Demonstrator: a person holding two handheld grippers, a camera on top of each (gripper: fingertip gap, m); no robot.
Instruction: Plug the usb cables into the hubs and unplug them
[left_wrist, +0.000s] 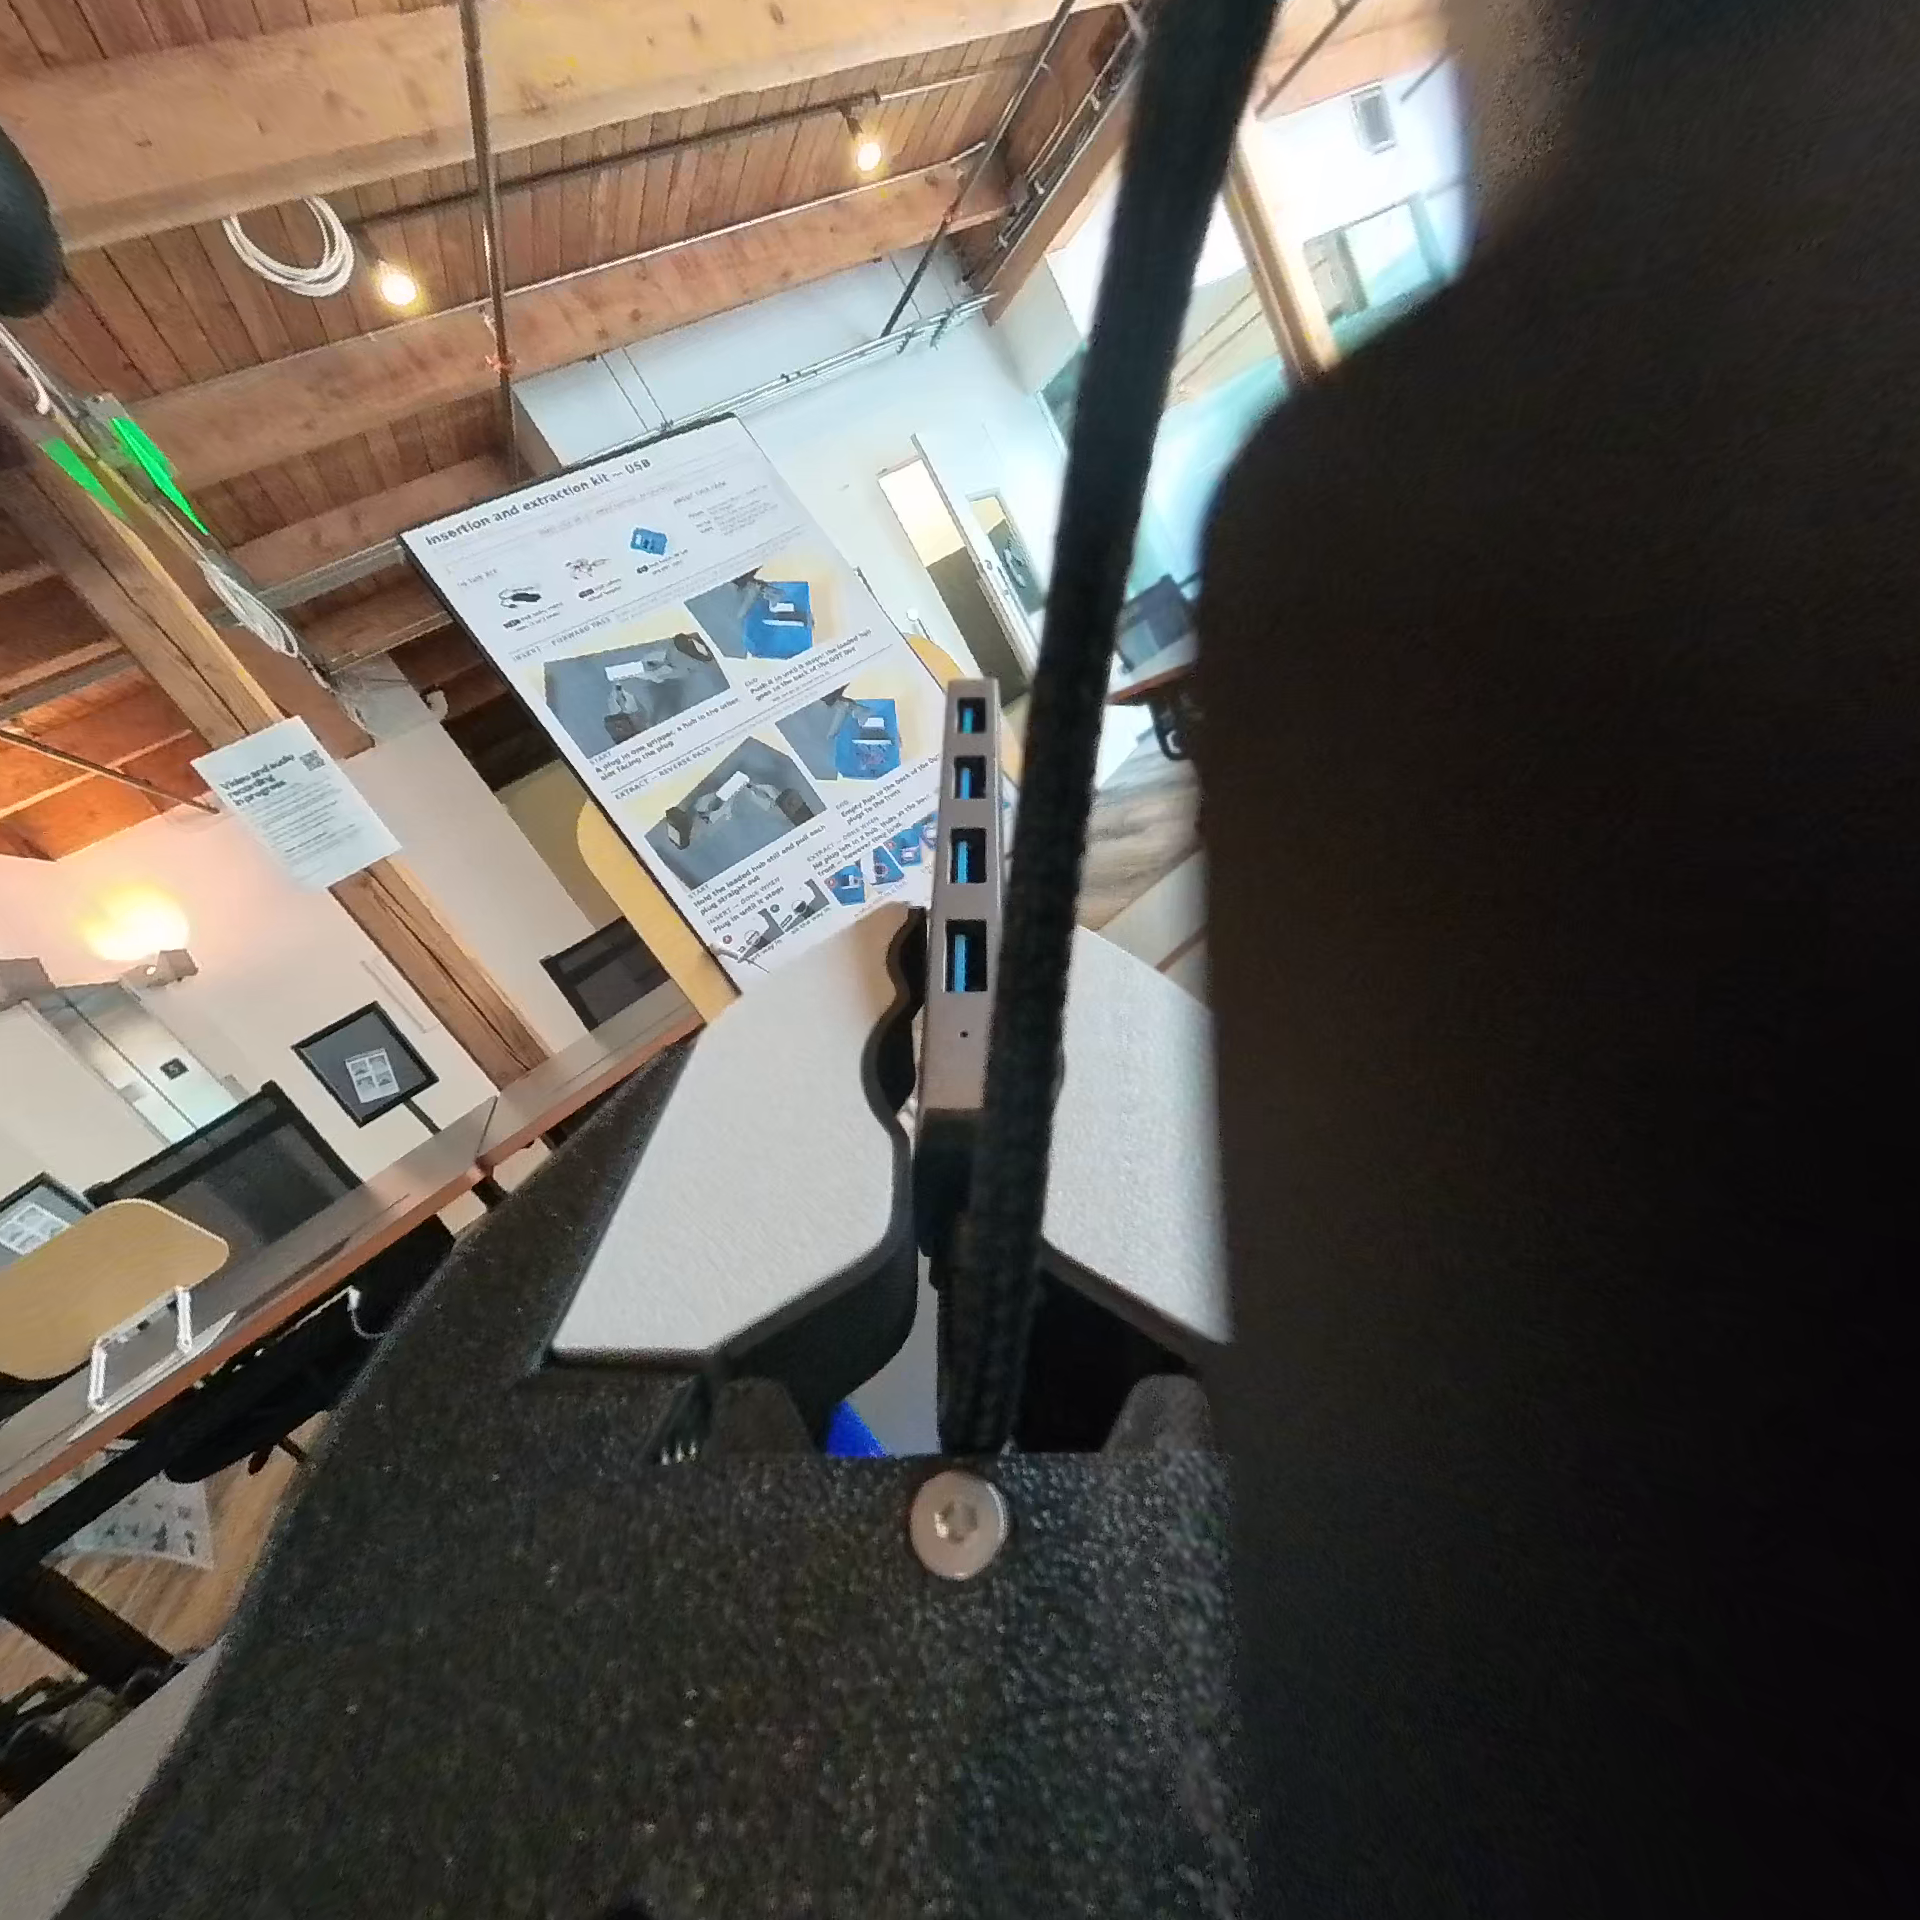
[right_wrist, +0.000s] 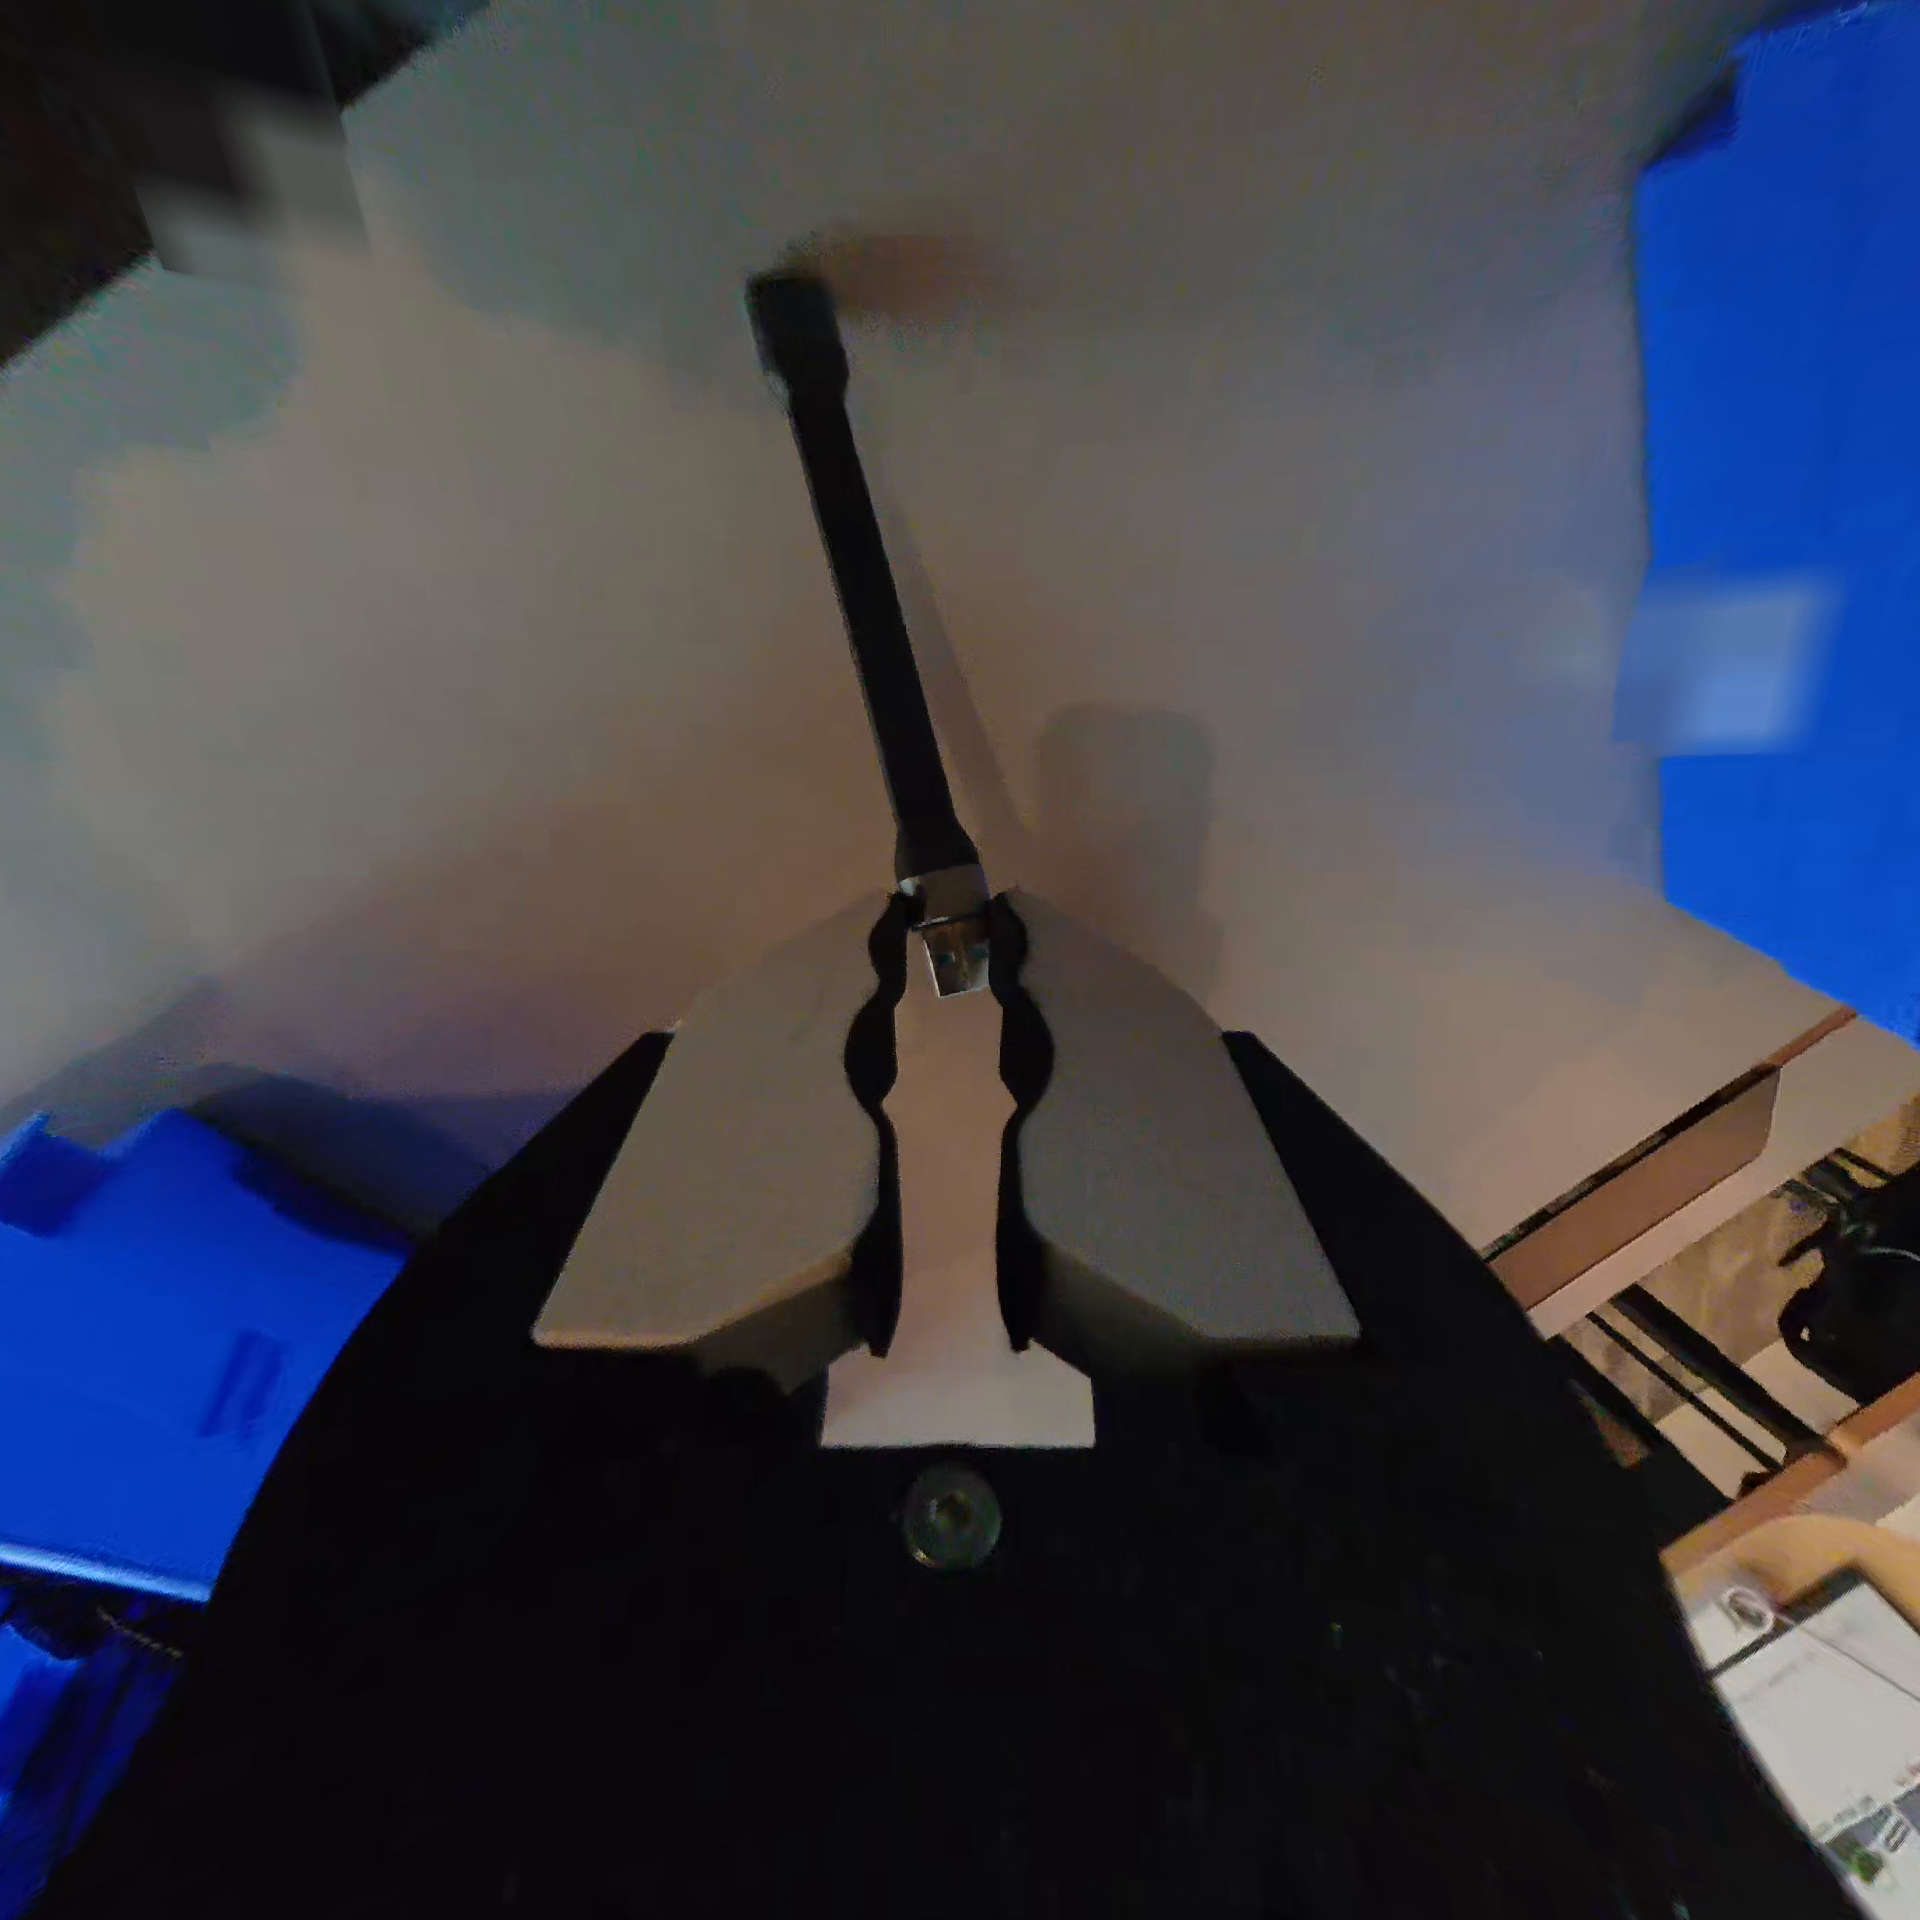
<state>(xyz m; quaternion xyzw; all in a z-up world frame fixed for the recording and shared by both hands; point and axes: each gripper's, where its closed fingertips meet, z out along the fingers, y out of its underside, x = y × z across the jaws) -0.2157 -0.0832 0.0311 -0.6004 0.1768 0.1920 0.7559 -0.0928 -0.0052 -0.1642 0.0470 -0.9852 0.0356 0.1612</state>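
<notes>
Wooden beam-and-plank ceiling (left_wrist: 312, 343): fills the far upper left of the left wrist view, with two lit spot lamps.

Pale table surface (right_wrist: 520, 623): fills most of the right wrist view, blurred.

Blue plastic bins: one at the far right (right_wrist: 1787, 468), one at the near left (right_wrist: 156, 1299) of the right wrist view.

Large white instruction poster on a dark board (left_wrist: 665, 675): stands tilted in the middle distance of the left wrist view, left of the hub. A smaller white paper notice (left_wrist: 296, 800) hangs on a wooden post further left.

Left gripper (left_wrist: 971, 1039), black body with pale grey finger blocks: closed down to the width of the hub, clamping its near end. The right finger is largely hidden behind a dark, out-of-focus mass.

Right gripper (right_wrist: 945, 925), same build: narrowed to a slim gap, the fingertips pinching the plug at its collar; the rest of the gap is empty.

Black braided cable (left_wrist: 1081, 623): runs from the near end of the hub up and far, out of the top, crossing just right of the hub.

Slim grey metal USB hub (left_wrist: 961, 904): upright between the left fingers, four blue ports facing the camera, all vacant.

Black USB cable with silver plug (right_wrist: 951, 951): plug points toward the camera, the cord (right_wrist: 862, 582) stretches far over the table.
</notes>
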